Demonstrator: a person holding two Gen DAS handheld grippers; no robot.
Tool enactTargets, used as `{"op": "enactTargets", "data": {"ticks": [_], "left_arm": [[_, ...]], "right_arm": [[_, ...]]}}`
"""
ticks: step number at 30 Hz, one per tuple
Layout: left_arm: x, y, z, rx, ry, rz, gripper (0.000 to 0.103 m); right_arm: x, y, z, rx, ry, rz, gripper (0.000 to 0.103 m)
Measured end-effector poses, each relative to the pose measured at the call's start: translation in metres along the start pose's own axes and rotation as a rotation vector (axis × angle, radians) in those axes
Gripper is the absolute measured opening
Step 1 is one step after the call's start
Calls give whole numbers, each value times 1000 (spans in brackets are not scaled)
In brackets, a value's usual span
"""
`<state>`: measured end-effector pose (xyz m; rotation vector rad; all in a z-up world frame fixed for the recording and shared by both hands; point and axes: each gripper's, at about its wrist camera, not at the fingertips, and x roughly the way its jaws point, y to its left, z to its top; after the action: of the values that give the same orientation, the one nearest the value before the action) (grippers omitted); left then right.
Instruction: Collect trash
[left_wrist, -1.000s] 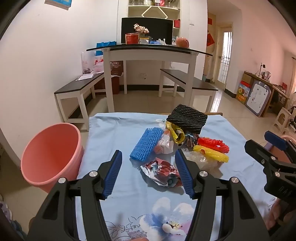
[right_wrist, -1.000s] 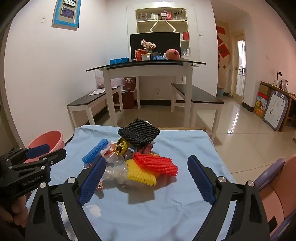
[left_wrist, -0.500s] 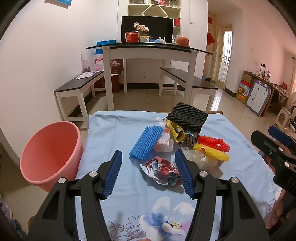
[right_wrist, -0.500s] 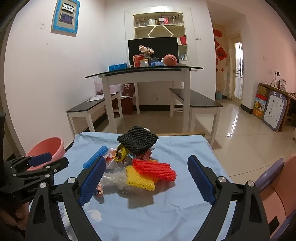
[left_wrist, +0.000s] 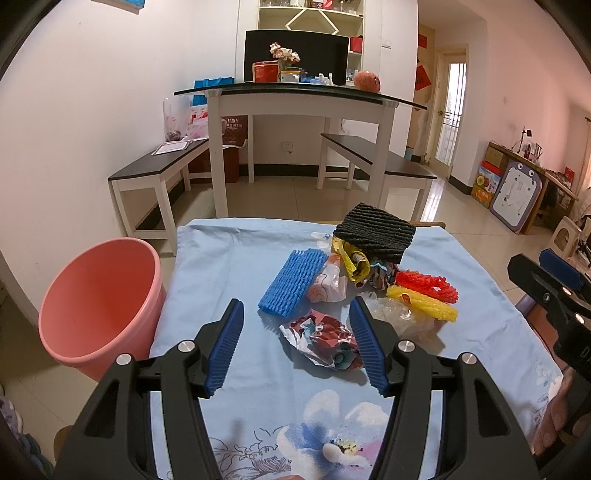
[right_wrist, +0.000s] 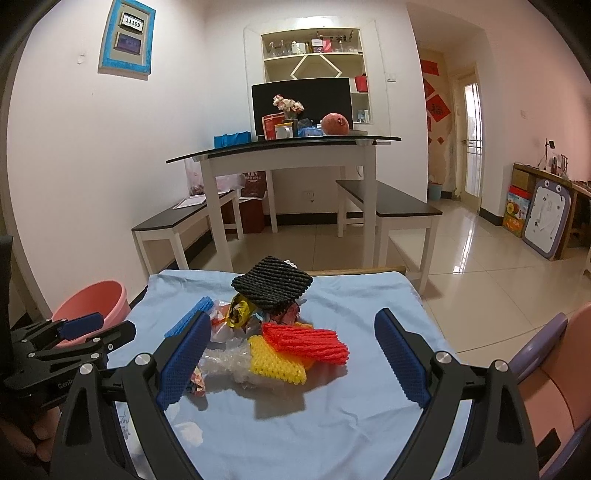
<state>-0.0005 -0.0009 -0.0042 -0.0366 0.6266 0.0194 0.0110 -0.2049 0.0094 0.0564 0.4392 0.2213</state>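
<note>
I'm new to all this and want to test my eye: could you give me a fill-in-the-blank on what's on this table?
1. The bucket beside the table is ____ in colour.
2. The black foam net lies on ____ of the trash pile.
3. The red foam net partly overlaps the ____ foam net.
4. Both the left gripper and the right gripper are ____.

Missing words: pink; top; yellow; open

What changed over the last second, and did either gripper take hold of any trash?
The right gripper lifted and pulled back slightly from the trash pile; the left gripper barely shifted above the crumpled wrapper. Both remain open, holding nothing. The trash and the pink bucket stayed put.
</note>
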Motion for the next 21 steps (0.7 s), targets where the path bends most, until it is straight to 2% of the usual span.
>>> {"op": "enactTargets", "data": {"ticks": [21], "left_arm": [[-2, -6, -1, -5, 4, -4, 60]], "right_arm": [[-3, -1, -1, 6, -2, 8, 87]]}}
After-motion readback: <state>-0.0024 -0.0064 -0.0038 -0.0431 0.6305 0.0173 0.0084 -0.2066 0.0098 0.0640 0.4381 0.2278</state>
